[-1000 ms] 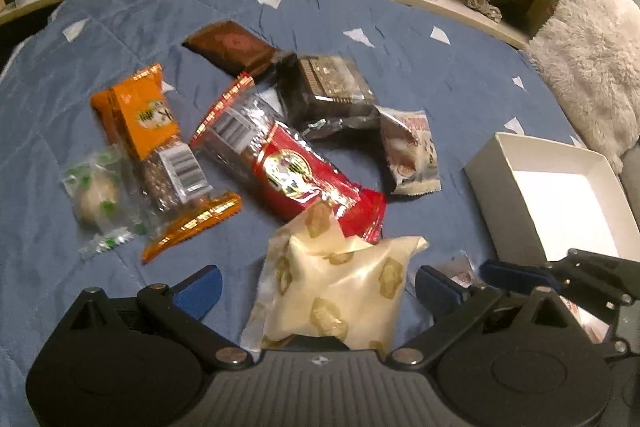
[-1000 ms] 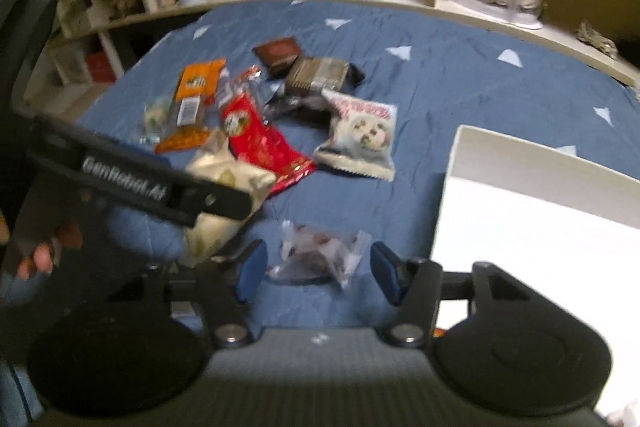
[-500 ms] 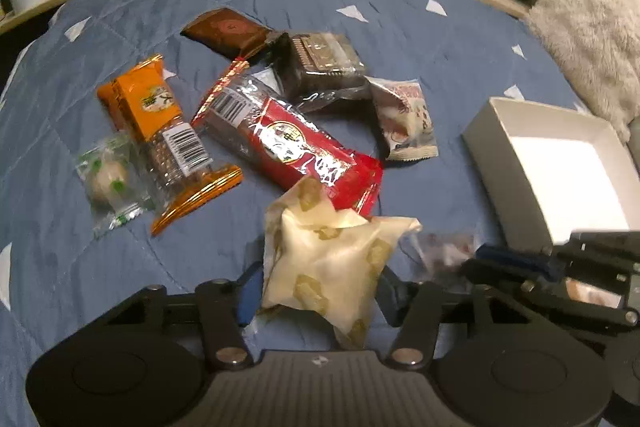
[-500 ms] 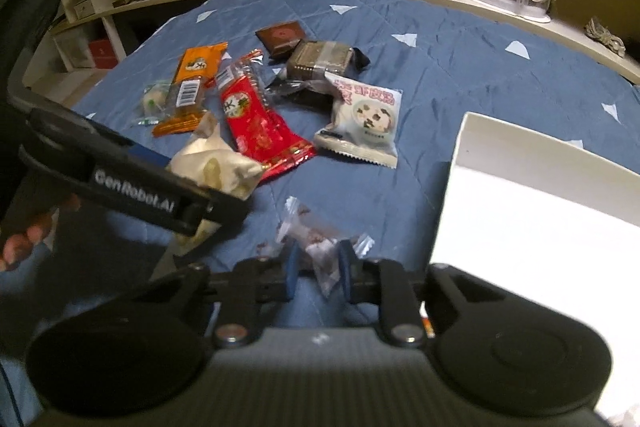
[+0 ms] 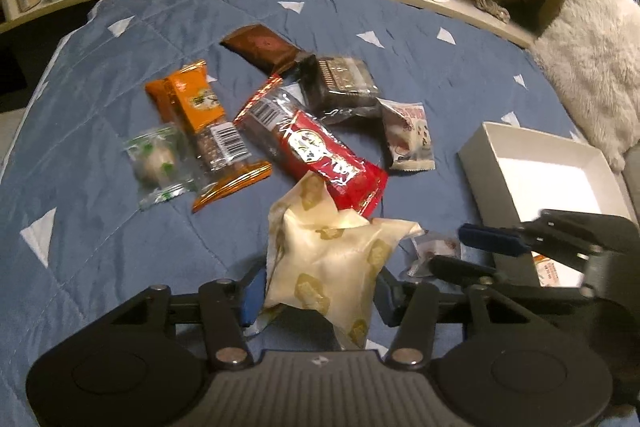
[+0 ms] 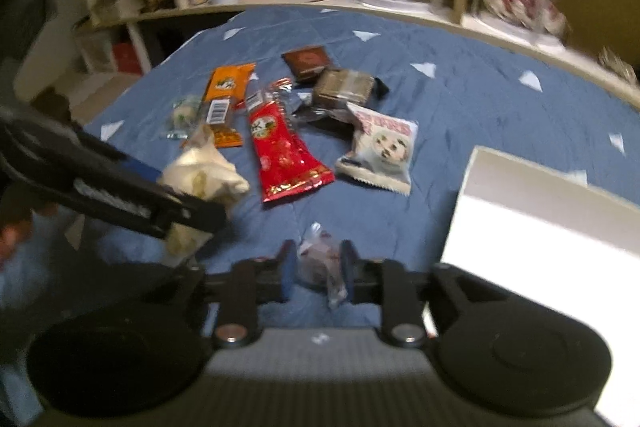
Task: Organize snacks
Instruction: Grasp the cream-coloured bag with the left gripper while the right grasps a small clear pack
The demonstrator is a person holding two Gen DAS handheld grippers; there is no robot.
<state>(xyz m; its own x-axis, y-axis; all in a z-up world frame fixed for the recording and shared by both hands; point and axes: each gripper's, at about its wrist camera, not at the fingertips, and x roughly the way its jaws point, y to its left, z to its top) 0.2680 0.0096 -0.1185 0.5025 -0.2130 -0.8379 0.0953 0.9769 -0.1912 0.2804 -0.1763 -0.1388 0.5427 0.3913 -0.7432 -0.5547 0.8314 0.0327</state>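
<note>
Fingers of my left gripper (image 5: 316,293) pinch the cream packet (image 5: 336,259); my right gripper (image 6: 316,273) is easing open around a small clear-wrapped sweet (image 6: 320,263), I think. White box (image 5: 480,163) looks nearly empty; eight snacks remain on the bed (image 5: 100,247).

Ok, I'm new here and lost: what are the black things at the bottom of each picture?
Hand-held two-finger grippers: a person holds one in each hand, each with a camera looking along its fingers. One picture is from the left gripper, its jaws closing on a cream packet; the other from the right gripper, its jaws opening with a small clear-wrapped sweet between them. More snacks, like a red packet, lie on the blue quilt beside a white box.
</note>
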